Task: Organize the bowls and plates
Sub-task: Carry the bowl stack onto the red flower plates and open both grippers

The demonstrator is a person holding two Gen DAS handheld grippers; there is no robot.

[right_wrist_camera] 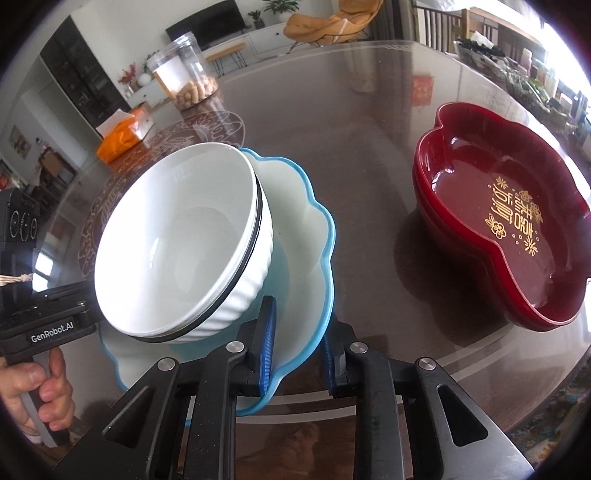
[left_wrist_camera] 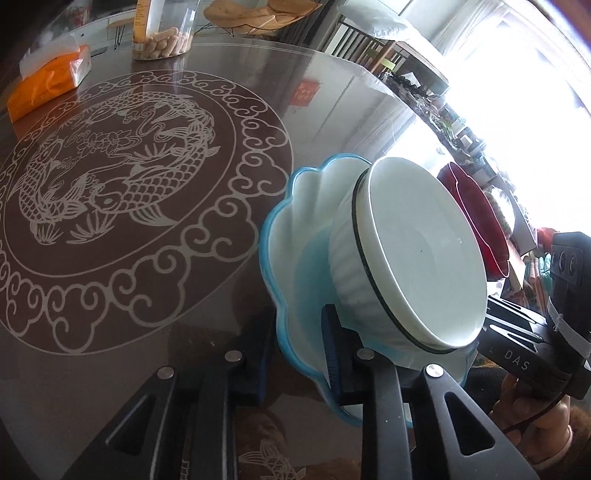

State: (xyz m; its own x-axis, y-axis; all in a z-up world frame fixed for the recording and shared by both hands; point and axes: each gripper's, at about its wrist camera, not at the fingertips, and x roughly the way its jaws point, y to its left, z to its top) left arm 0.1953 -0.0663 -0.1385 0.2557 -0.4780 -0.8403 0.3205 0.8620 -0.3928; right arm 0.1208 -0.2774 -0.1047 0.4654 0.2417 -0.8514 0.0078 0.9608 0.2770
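Note:
A blue-rimmed scalloped plate (left_wrist_camera: 295, 221) (right_wrist_camera: 314, 236) carries stacked white ribbed bowls (left_wrist_camera: 417, 254) (right_wrist_camera: 181, 243). The stack is tilted above the glass table. My left gripper (left_wrist_camera: 295, 354) straddles the plate's rim, one finger inside and one outside, shut on it. My right gripper (right_wrist_camera: 301, 350) clamps the opposite rim the same way. Stacked red lobed trays (right_wrist_camera: 506, 229) with gold lettering sit on the table to the right, and show behind the bowls in the left wrist view (left_wrist_camera: 476, 218).
The round glass table (left_wrist_camera: 147, 302) has an etched fish pattern. An orange tissue pack (left_wrist_camera: 48, 81) (right_wrist_camera: 123, 138) and a clear jar of snacks (left_wrist_camera: 162, 33) (right_wrist_camera: 188, 74) stand at the far side. Shelves and chairs lie beyond the table edge.

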